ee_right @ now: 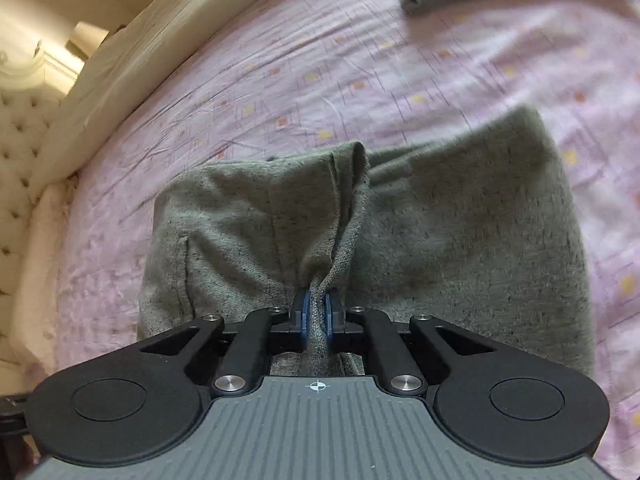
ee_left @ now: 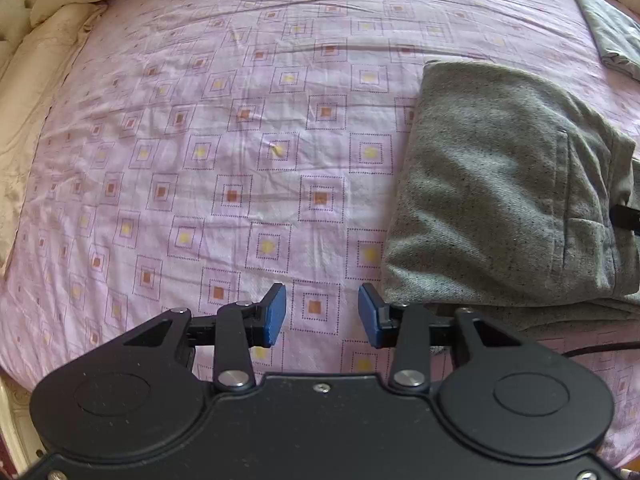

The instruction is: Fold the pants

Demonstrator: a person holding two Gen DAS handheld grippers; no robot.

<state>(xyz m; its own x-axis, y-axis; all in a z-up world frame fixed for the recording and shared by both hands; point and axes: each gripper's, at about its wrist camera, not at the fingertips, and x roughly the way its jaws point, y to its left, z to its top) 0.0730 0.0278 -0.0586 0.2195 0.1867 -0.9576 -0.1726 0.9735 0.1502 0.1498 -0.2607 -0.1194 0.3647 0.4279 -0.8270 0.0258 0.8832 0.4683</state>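
From the left wrist, the left gripper [ee_left: 322, 316] hangs over bare sheet [ee_left: 248, 128] with its jaws apart and nothing between them; the pants [ee_left: 500, 184] lie just to its right on the bed, grey and already doubled into a thick bundle, so this looks like a late fold. A second grey folded cloth [ee_left: 612, 32] lies well apart at the far right. From the right wrist, the right gripper [ee_right: 316, 316] has its jaws clamped on a bunched edge of the pants [ee_right: 460, 240], which drape away from it over the pink patterned sheet [ee_right: 360, 72]. The next move likely calls for carrying that edge across and laying it flat, the left steadying. A cream tufted headboard [ee_right: 20, 152] and padded rim [ee_right: 132, 72] border the bed
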